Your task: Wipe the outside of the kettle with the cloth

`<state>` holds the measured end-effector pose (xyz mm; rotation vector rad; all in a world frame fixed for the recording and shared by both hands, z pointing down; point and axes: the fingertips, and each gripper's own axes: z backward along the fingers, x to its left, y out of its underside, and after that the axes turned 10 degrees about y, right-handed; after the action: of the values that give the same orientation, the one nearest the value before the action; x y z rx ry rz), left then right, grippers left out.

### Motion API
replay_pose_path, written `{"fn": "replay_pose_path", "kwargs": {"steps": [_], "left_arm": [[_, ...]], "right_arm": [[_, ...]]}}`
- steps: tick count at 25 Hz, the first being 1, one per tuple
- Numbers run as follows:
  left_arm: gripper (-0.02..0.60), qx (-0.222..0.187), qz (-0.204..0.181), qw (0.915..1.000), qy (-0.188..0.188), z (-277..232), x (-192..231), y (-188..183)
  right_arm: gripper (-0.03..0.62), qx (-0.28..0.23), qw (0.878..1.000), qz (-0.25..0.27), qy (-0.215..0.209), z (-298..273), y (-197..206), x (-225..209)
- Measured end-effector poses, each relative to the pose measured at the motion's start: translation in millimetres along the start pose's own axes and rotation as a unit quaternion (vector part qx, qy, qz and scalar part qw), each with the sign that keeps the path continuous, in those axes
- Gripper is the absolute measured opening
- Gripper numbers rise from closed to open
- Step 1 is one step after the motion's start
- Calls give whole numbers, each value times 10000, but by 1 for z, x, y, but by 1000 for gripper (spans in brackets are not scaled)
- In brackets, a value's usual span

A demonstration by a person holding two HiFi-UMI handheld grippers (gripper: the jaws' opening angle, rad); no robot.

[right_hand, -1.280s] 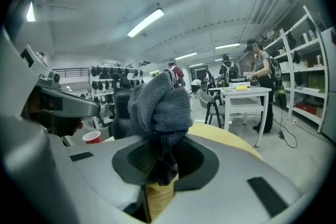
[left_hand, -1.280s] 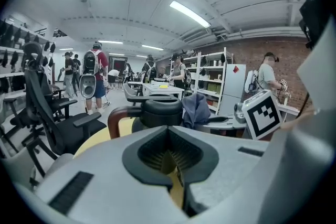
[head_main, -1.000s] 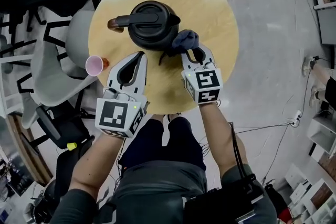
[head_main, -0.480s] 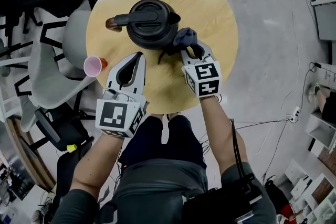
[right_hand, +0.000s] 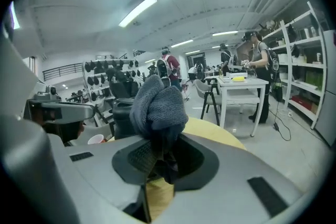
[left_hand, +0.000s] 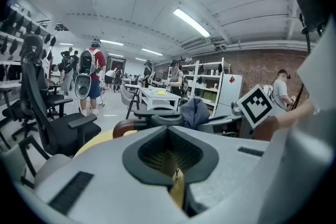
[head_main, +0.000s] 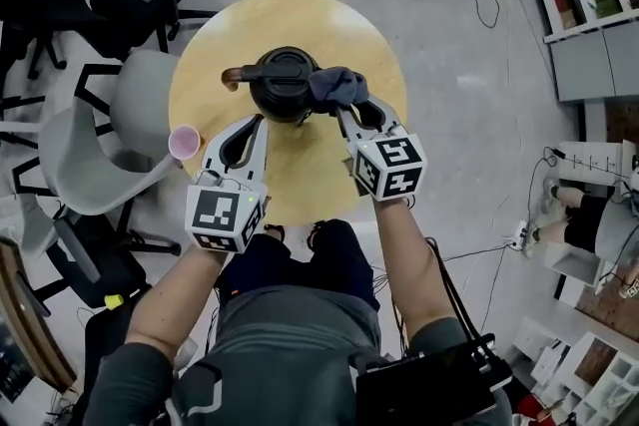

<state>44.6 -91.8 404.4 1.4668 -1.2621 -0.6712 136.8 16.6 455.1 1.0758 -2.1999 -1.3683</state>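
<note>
The black kettle [head_main: 285, 85] is sitting on the round table [head_main: 384, 40]. The right gripper [head_main: 349, 111] is pinching the gray cloth [head_main: 337, 87] tight at the kettle's right side. The left gripper [head_main: 257, 121] is hanging near the kettle's front, jaws squeezed together, holding nothing.

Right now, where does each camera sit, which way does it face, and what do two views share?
Head view: on the head, looking steeply down at table, forearms showing.
Left gripper view: on left hand-held gripper, facing kettle; shut jaws show.
Right gripper view: on right hand-held gripper; jaws grip cloth.
Both gripper views share the cloth.
</note>
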Motion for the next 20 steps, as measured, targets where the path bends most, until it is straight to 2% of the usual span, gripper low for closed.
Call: {"fn": "replay_pose_path", "kwargs": {"steps": [6, 13, 20], "left_arm": [[9, -68, -158, 9996, -229, -15, 1, -6], [9, 220, 164, 9938, -1078, -22, 4, 26], [9, 98, 491, 9833, -1750, -31, 12, 36]], "right_arm": [[86, -60, 9993, 138, -347, -25, -6, -4], [84, 183, 9946, 206, -999, -59, 31, -12], [84, 735, 9860, 475, -1420, -89, 78, -14]]}}
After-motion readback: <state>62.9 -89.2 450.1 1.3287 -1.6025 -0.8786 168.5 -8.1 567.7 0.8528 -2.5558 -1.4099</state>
